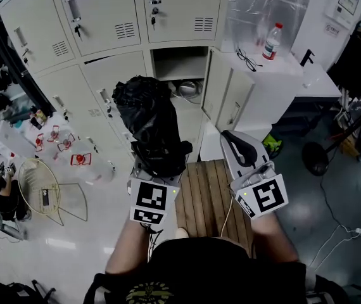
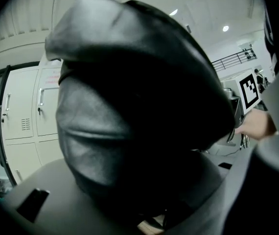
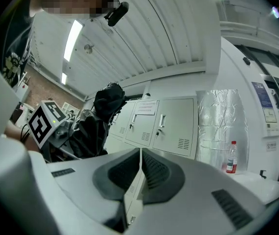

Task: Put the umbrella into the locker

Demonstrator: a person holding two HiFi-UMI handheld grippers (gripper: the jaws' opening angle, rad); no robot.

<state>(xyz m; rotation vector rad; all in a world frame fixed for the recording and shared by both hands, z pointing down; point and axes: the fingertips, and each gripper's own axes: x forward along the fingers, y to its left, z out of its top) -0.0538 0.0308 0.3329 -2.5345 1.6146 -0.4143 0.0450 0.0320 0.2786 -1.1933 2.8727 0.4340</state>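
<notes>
Step in hand: carrying; the umbrella (image 1: 145,116) is being brought toward the bank of lockers and is not yet inside any of them.
Umbrella: folded, black and bunched, up in the air in front of the person, its far end pointing at the open locker (image 1: 179,65).
Left gripper (image 1: 158,168): clenched on the umbrella's near end; in the left gripper view the dark fabric fills the space between the jaws.
Right gripper (image 3: 140,166): jaws pressed together on nothing, held level beside the left one.
Next move, as I judge it: steer the umbrella's far end through the open locker's mouth, push it in along the shelf, then let go.
In the way: a silvery object (image 1: 190,88) already lies at the back of that locker's lower part; I cannot tell what it is, and it may limit how deep the umbrella goes.
Locker door (image 1: 221,92): swung open to the right, clear of the mouth.
Bench (image 1: 207,195): wooden slats, under the two grippers.
White cabinet top (image 1: 294,68): a bottle (image 1: 271,41) near its back edge, glasses (image 1: 249,60) near its left edge.
</notes>
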